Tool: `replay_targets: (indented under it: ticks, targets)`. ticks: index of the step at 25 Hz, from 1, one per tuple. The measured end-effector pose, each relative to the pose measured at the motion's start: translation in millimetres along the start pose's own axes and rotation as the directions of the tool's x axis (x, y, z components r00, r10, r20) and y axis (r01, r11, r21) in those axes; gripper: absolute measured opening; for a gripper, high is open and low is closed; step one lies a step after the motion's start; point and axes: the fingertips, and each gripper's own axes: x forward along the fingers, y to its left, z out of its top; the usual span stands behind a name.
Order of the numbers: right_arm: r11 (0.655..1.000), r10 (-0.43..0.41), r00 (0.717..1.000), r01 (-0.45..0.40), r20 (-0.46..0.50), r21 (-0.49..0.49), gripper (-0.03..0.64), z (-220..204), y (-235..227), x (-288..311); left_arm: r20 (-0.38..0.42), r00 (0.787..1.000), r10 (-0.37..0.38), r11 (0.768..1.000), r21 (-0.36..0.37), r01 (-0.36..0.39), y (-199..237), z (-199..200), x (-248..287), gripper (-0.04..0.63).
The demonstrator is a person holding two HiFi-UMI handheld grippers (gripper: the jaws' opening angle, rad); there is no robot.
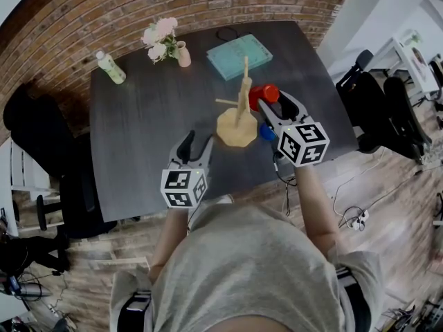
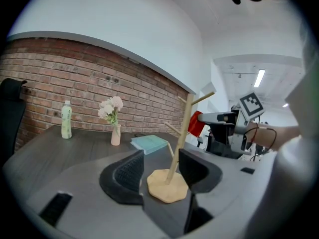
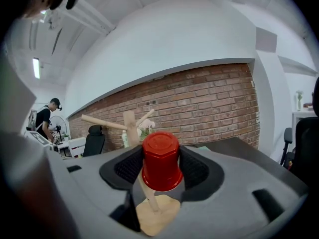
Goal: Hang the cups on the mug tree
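Note:
A wooden mug tree (image 1: 241, 97) stands on its round base (image 1: 236, 127) near the table's front edge. My right gripper (image 1: 275, 104) is shut on a red cup (image 1: 264, 95) just right of the trunk. In the right gripper view the red cup (image 3: 160, 160) sits upside down between the pads (image 3: 130, 166), and a slanted wooden peg (image 3: 148, 193) shows right under its rim. My left gripper (image 1: 196, 144) stands open and empty to the front left of the base. In the left gripper view the mug tree (image 2: 183, 128) rises beyond the open left gripper (image 2: 157, 171).
On the dark table (image 1: 152, 116) stand a vase of pale flowers (image 1: 166, 41), a green bottle (image 1: 111, 67) and a teal book (image 1: 239, 55) along the far side. A small blue thing (image 1: 266, 131) lies under the right gripper, partly hidden. Office chairs (image 1: 381, 109) stand around.

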Motion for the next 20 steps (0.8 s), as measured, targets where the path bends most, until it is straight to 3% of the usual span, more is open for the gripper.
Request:
replay_targets:
  ticks: [20]
  targets:
    - [0.996,-0.077,0.995,0.079,-0.065,0.038,0.272,-32,-23,-2,-0.022,0.999,-0.024,1.0,0.004,0.025,-3,-5,9,0.212]
